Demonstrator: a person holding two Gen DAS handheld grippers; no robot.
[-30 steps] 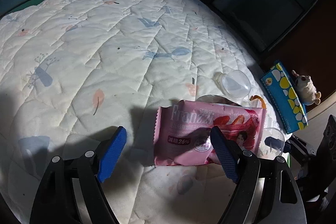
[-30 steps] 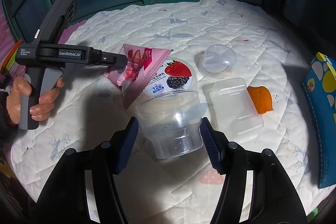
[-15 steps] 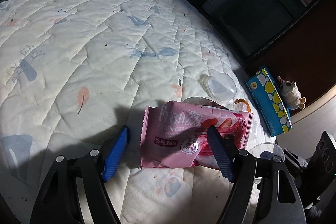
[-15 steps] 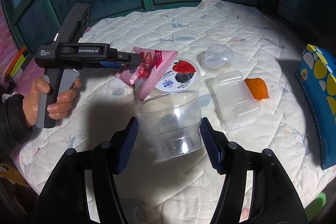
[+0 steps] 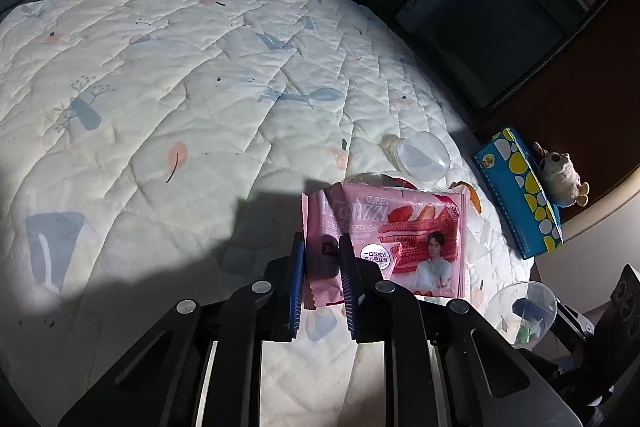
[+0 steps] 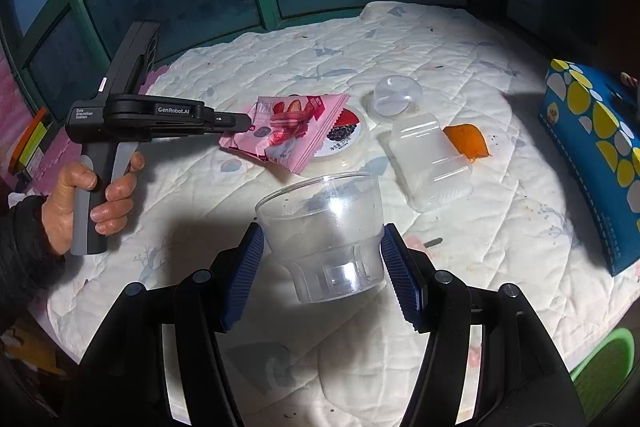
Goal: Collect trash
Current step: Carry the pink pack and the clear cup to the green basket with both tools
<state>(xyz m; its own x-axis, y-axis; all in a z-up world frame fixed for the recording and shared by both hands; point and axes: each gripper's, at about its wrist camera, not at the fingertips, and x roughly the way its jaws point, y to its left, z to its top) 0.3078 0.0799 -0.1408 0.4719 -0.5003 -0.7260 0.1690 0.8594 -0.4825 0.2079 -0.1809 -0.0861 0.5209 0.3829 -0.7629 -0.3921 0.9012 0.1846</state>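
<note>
Trash is partly in hand: the left tongs (image 5: pixel 322 273) have just been closing and are now clenched on the near edge of the pink snack wrapper (image 5: pixel 400 239), whose far part rests over a round berry-printed lid (image 6: pixel 344 137) on the quilted bed (image 5: pixel 180 99). The right tongs (image 6: pixel 322 269) are grasping a clear plastic cup (image 6: pixel 324 227), their blue pads pressed to its sides, mouth tilted away and up, held above the quilt

Beyond the right tongs, just past the cup, lie the items not yet gathered: a clear plastic box (image 6: pixel 428 163) to the far right of the cup, an orange peel (image 6: pixel 466 141) touching its far corner, and a clear dome lid (image 6: pixel 396 95) further out, near the berry lid. A blue box with yellow spots (image 6: pixel 600 147) stands well to the right at the bed's edge; whether it counts as trash I cannot tell

By my reckoning two pieces are gripped and at least four remain. No bin shows clearly in either view, so nothing looks finally disposed of; the wrapper may be meant for the cup, though that is only a guess
</note>
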